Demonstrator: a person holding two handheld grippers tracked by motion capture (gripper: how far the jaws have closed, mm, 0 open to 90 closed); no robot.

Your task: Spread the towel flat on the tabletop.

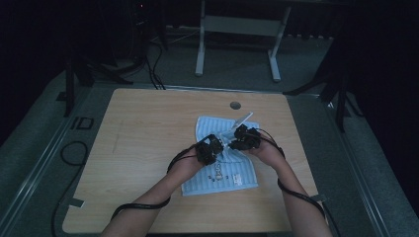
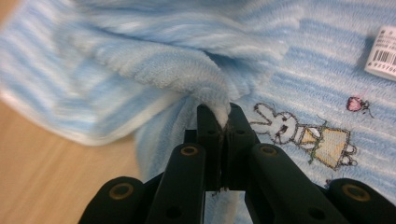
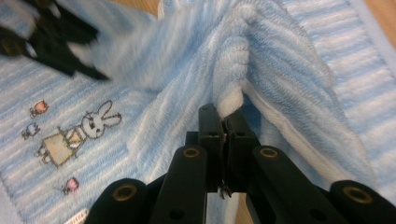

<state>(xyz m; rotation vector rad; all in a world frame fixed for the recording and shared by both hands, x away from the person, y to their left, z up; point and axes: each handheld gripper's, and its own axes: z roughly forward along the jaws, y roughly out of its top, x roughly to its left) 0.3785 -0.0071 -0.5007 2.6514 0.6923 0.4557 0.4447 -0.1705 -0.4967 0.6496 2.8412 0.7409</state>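
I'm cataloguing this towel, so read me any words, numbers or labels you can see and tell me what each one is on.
White tag on the blue striped towel: a barcode with small digits, too blurred and cut off to read.
Label edge on the towel: too small to read.
Nothing else carries text.

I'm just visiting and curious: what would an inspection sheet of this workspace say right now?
Surface: wooden table, with a round hole near the far edge.
Job's things: blue striped towel with a rabbit picture and a barcode tag, partly bunched up.
Clutter: nothing seen.
Grippers: left tongs and right tongs each shut on a pinch of towel.
Cables: black cables trail from both tongs; more lie on the floor.
Surroundings: dark room, grey floor, a white table frame beyond.
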